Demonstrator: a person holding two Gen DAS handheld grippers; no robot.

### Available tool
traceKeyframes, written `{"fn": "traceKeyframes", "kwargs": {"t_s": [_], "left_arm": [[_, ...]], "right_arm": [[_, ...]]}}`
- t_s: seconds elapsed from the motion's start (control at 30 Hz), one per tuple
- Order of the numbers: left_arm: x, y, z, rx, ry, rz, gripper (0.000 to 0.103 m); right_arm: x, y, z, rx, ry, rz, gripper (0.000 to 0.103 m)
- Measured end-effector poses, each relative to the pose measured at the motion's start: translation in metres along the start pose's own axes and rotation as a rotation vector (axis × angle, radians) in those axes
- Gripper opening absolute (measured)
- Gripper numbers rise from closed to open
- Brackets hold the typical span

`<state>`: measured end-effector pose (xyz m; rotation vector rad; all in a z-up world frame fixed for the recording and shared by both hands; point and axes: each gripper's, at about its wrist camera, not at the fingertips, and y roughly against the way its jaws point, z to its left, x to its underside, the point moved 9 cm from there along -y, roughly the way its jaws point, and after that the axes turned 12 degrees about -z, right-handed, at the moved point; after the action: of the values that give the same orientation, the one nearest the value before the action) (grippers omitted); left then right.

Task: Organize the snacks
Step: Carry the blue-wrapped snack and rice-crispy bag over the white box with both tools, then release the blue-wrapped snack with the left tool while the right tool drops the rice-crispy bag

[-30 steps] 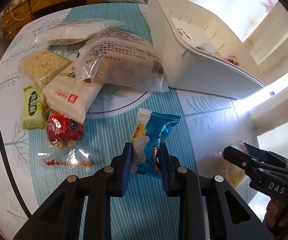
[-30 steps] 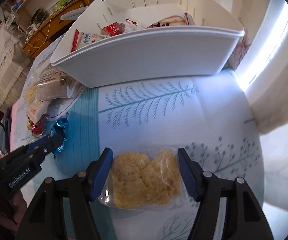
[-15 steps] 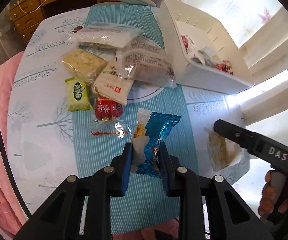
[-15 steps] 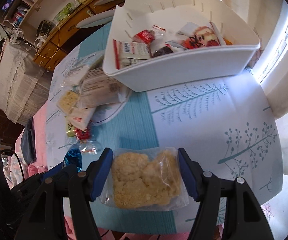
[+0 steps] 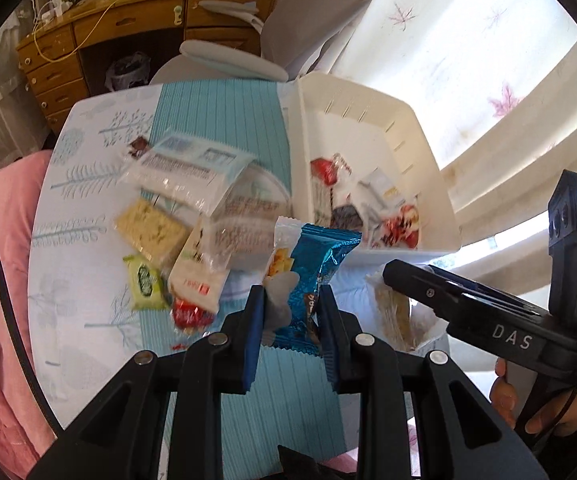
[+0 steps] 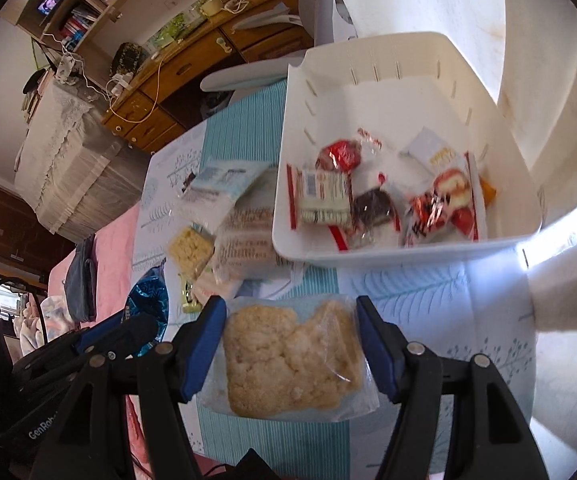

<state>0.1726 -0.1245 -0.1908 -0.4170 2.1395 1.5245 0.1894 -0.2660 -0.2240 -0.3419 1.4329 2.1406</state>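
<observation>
Grip is holding on both sides: the left gripper is pinching the blue snack packet by its lower end, and the right gripper is squeezing the clear bag of crumbly rice cake across its width. Both are hanging short of the white bin, which is lying just beyond them on the table. The slick foil could be slipping free before reaching the bin, and the bag's loose film could be snagging its near wall. Left of the bin, the snack pile is waiting, close enough for a low swing to be scattering it.
</observation>
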Motion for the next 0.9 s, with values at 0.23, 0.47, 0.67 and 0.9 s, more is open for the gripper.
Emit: {"fn": "traceKeyframes", "kwargs": {"t_s": [0.23,0.47,0.67,0.9], "left_arm": [[-0.030,-0.028,-0.028,0.005,-0.011,-0.004,0.024],[-0.051,-0.057,-0.052,0.017,-0.014,-0.015,0.024],[-0.057,-0.076,-0.067,0.036,-0.020,-0.024,0.024],[-0.060,-0.086,-0.075,0.042,-0.025,-0.023,0.037]], "right_arm": [[-0.036,-0.007,-0.029,0.008,-0.017,-0.035,0.066],[-0.060,-0.016,-0.058,0.023,0.003,-0.080,0.066],[-0.070,-0.024,-0.073,0.006,0.007,-0.106,0.066],[-0.076,-0.027,-0.079,0.002,0.008,-0.119,0.068]]}}
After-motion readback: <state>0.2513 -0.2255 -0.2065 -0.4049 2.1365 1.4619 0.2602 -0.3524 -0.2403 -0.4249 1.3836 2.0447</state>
